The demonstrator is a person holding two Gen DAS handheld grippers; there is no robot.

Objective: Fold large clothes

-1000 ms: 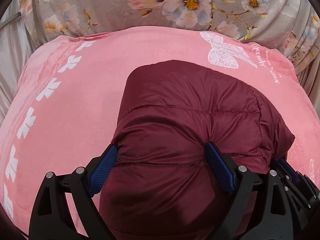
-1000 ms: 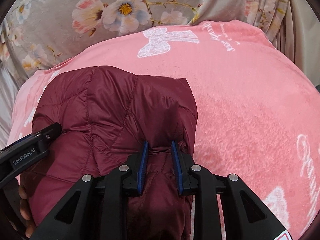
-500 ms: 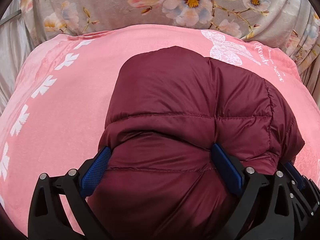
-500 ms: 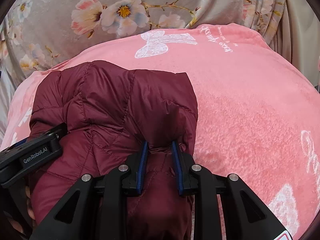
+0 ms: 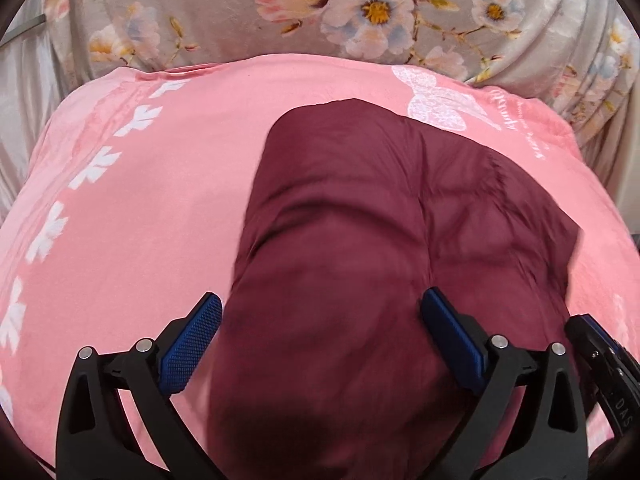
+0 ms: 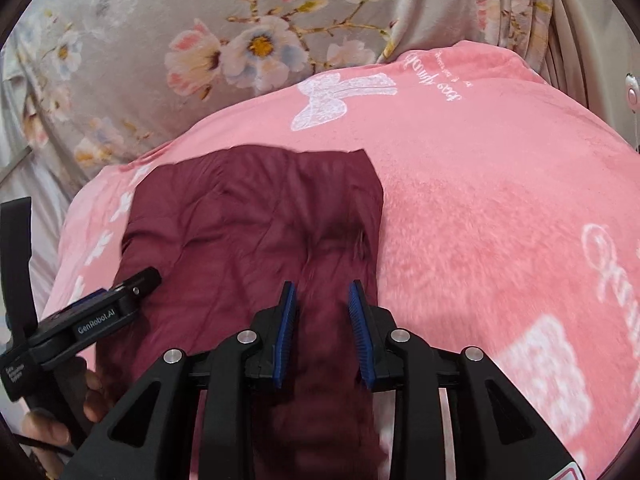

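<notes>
A dark red quilted puffer jacket point(image 5: 360, 240) lies folded on a pink blanket point(image 5: 140, 208); it also shows in the right wrist view point(image 6: 248, 216). My left gripper point(image 5: 320, 340) is open wide, its blue pads on either side of the jacket's near fold. My right gripper point(image 6: 322, 332) has its jaws a little apart over the jacket's right edge, with the fabric running between them. The jacket's near part is hidden under both grippers. The left gripper's body point(image 6: 100, 312) shows at the left of the right wrist view.
The pink blanket point(image 6: 500, 208) with white bow and leaf prints covers the surface. A grey floral sheet point(image 5: 360, 12) hangs behind it. Bare blanket lies to the left and right of the jacket.
Both grippers pulled back and up from the jacket. The right gripper's jaws opened a little, loosening on the fabric. The jacket now lies flatter on the blanket.
</notes>
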